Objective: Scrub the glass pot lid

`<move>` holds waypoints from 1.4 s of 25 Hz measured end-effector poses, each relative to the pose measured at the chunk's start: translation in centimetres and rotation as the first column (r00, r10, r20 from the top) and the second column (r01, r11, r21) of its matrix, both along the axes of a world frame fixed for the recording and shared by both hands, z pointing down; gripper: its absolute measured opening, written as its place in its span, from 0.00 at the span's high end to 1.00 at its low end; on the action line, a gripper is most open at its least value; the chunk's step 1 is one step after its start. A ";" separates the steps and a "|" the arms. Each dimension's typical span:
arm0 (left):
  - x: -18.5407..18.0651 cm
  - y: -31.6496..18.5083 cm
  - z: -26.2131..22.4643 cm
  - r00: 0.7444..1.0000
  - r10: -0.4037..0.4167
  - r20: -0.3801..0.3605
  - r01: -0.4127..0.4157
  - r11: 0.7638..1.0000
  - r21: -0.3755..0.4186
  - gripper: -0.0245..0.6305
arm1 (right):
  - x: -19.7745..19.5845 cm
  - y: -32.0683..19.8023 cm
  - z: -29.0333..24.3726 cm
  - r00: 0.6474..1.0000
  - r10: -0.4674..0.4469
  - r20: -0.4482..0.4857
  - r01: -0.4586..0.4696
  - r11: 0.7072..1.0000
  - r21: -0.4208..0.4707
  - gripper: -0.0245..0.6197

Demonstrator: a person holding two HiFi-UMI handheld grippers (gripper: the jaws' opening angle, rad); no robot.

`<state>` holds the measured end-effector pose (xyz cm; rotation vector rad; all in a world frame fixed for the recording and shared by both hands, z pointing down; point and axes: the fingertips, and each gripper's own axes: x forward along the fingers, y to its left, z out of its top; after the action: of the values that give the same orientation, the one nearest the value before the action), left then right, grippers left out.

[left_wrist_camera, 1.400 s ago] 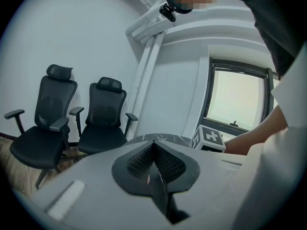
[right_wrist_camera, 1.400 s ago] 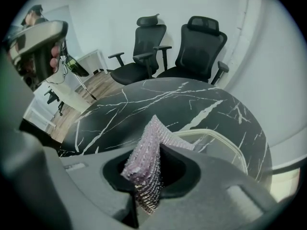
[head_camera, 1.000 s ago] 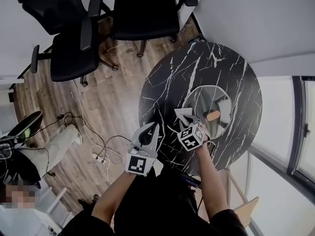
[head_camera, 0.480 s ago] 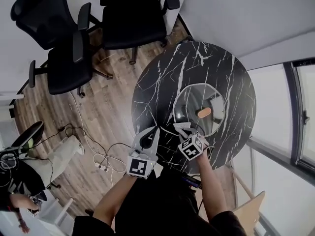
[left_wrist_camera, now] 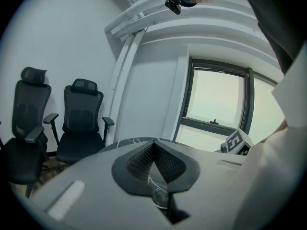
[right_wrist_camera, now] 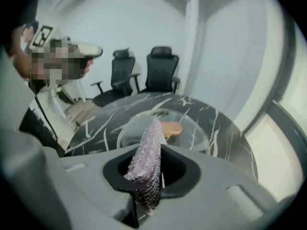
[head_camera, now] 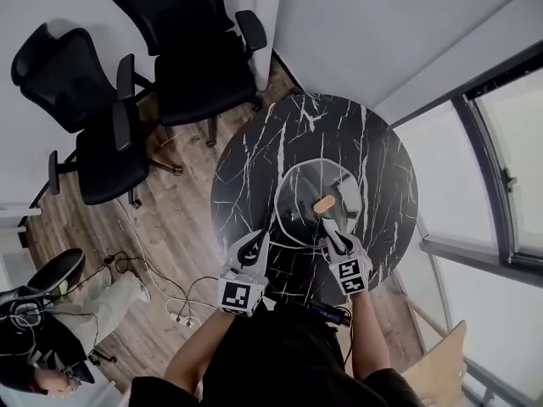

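Mesh cloth of silvery-lilac, knobbly weave (right_wrist_camera: 146, 169) is pinched between the jaws of the right gripper (head_camera: 333, 234), its free end sticking out past the tips. Over the last second that gripper has slid from the left part of the near rim of the round glass pot lid (head_camera: 297, 195) to a spot just below the lid's tan wooden knob (head_camera: 324, 203), while the head camera has swung to centre the lid. I judge the scrub is only being lined up. The left gripper (left_wrist_camera: 153, 146), jaws pressed together on nothing, hangs at the near edge of the round black marble table (head_camera: 254, 164), off the lid, so the glass may skate. Only the knob interrupts the glass. Two black office chairs (head_camera: 191, 53) stand well apart behind.
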<state>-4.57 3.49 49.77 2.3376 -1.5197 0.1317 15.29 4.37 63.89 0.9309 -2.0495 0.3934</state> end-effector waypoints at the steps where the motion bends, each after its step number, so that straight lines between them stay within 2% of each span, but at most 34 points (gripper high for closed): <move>1: 0.2 -0.4 -0.8 1.000 0.005 -0.001 -0.005 1.000 0.013 0.96 | 0.4 -1.1 -1.4 0.996 0.055 0.064 -0.059 0.996 0.063 0.85; 4: 1.3 -1.2 -2.8 1.000 0.031 -0.003 -0.031 0.998 0.051 0.96 | 1.8 -3.6 -3.5 0.967 0.181 0.182 -0.211 0.964 0.163 0.85; 6: 1.9 -1.5 -3.6 0.999 0.045 0.002 -0.045 0.997 0.070 0.96 | 2.1 -4.9 -3.7 0.956 0.203 0.210 -0.244 0.951 0.190 0.85; 9: 2.5 -1.8 -4.9 0.998 0.055 0.002 -0.055 0.995 0.084 0.96 | 1.6 -6.7 -3.6 0.957 0.200 0.210 -0.243 0.948 0.206 0.85; 13: 3.2 -1.8 -5.8 0.998 0.067 0.007 -0.067 0.995 0.078 0.96 | 0.4 -8.5 -3.4 0.968 0.166 0.189 -0.209 0.948 0.238 0.85; 19: 3.0 -1.7 -5.4 0.998 0.064 0.007 -0.064 0.996 0.058 0.96 | -1.7 -8.8 -0.1 0.996 0.063 0.063 -0.076 0.968 0.240 0.85; 26: 2.4 -1.6 -5.1 0.999 0.049 0.003 -0.049 0.997 0.056 0.96 | -3.3 -7.2 1.4 0.995 -0.043 -0.086 0.064 0.965 0.254 0.85; 29: 2.4 -1.2 -4.4 0.998 0.056 0.003 -0.056 0.998 0.043 0.96 | -4.4 -6.1 1.7 0.996 -0.067 -0.066 0.081 0.970 0.231 0.85; 35: 2.1 -0.6 -4.4 0.998 0.069 0.004 -0.069 0.997 0.046 0.96 | -6.2 -4.4 1.0 0.997 -0.056 0.056 0.046 0.984 0.170 0.85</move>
<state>-2.43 2.92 45.38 2.4276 -1.4580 0.1177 9.09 -0.04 64.86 0.9753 -2.1835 0.2255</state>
